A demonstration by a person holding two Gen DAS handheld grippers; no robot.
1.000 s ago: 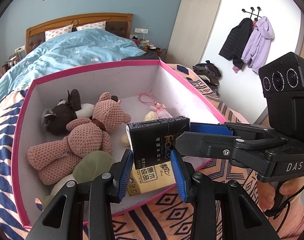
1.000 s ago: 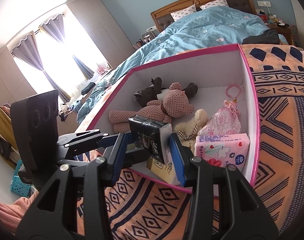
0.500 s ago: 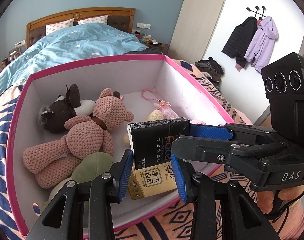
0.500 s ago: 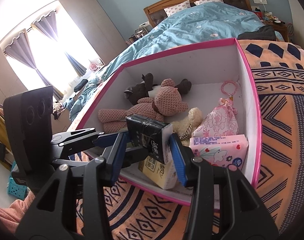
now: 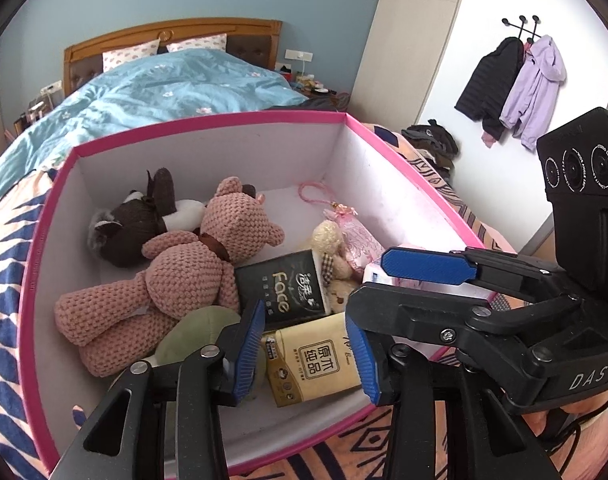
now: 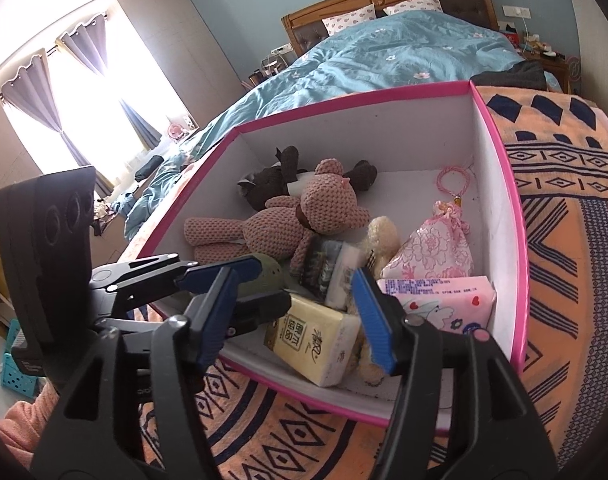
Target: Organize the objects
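Both grippers' jaws just widened, empty, black tissue pack lying in pink box, left gripper, right gripper, coats in left view only, curtained window in right view only.

The left gripper, black-framed with blue ribbed pads, reaches into its own view from 6 o'clock and tilts downward. Its jaws have just been opening and stand parted, with nothing pressed between the pads. The right gripper, of the same black and blue build, also enters its own view from 6 o'clock, angled downward. Its jaws have just been opening too and stand wide, with nothing gripped. In the left view the right gripper comes in from 3 o'clock, with a hand in a pink sleeve behind it. In the right view the left gripper comes in from 9 o'clock.
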